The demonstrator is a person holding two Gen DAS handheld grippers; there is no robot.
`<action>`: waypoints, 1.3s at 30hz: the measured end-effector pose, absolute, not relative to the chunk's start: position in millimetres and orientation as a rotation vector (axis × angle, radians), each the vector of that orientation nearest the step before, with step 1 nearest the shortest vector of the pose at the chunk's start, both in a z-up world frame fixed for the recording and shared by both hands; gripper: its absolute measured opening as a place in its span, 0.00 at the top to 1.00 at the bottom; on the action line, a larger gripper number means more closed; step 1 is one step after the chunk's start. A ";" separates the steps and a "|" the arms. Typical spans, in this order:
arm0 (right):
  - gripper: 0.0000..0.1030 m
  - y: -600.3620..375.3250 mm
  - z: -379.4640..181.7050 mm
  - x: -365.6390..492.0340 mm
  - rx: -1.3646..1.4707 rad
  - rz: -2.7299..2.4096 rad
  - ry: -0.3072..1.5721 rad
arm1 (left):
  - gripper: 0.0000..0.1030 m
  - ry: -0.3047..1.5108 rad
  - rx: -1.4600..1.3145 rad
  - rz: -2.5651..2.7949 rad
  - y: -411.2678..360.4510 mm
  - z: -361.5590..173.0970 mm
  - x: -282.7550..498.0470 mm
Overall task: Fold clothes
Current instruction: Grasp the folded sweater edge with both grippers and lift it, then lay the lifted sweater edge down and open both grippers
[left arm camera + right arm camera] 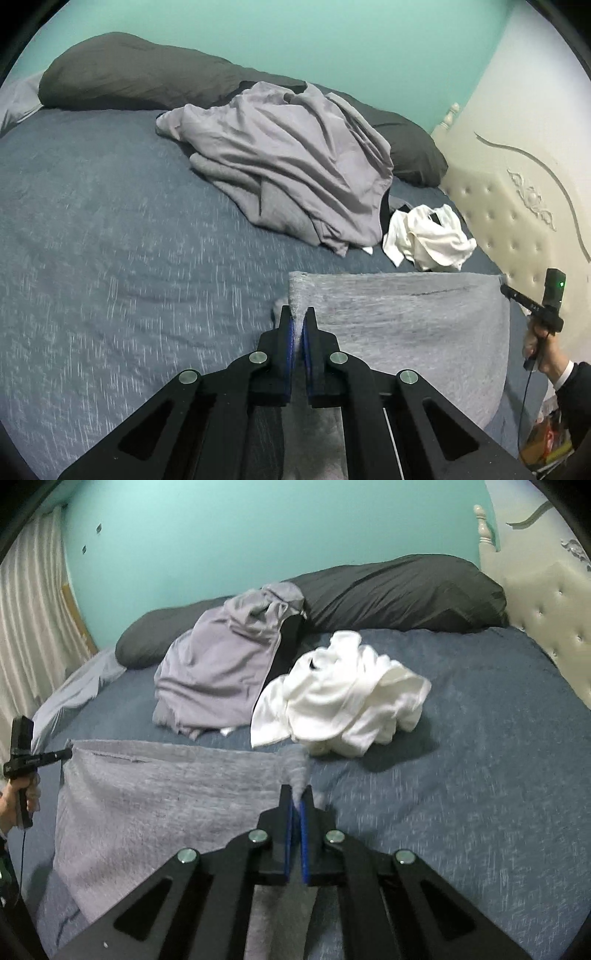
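my left gripper (298,320) and right gripper (298,798) each clamp one corner of the grey garment (406,325); thin bites may slip, dropping it onto the bed (110,258).

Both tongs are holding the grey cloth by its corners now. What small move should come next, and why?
Probably carry both corners forward together and lay that edge down flat. The left tongs and right tongs are each shut on a top corner of the grey cloth, its edge is stretched straight between them, and the rest hangs down to the blue bed cover, so it seems ready for a fold.
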State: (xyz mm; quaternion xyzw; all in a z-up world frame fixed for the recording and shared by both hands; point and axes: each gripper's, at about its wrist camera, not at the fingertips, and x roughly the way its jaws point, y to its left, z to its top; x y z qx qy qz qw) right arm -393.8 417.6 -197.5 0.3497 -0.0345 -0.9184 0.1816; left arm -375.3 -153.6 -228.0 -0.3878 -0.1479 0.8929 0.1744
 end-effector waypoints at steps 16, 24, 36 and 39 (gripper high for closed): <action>0.97 386.4 -252.8 -473.0 1.233 -2.605 -0.022 | 0.96 -0.453 -1.295 2.538 -150.3 -294.2 -438.1; 0.97 383.3 -279.3 -486.4 1.339 -2.592 0.007 | 0.93 -0.454 -1.351 2.507 -146.2 -310.6 -442.5; 0.72 386.2 -251.9 -472.9 1.237 -2.588 -0.082 | 0.72 -0.263 -1.282 2.543 -125.5 -273.5 -434.8; 0.72 368.1 -261.8 -478.2 1.329 -2.525 -0.016 | 0.71 -0.193 -1.322 2.512 -110.4 -281.6 -438.8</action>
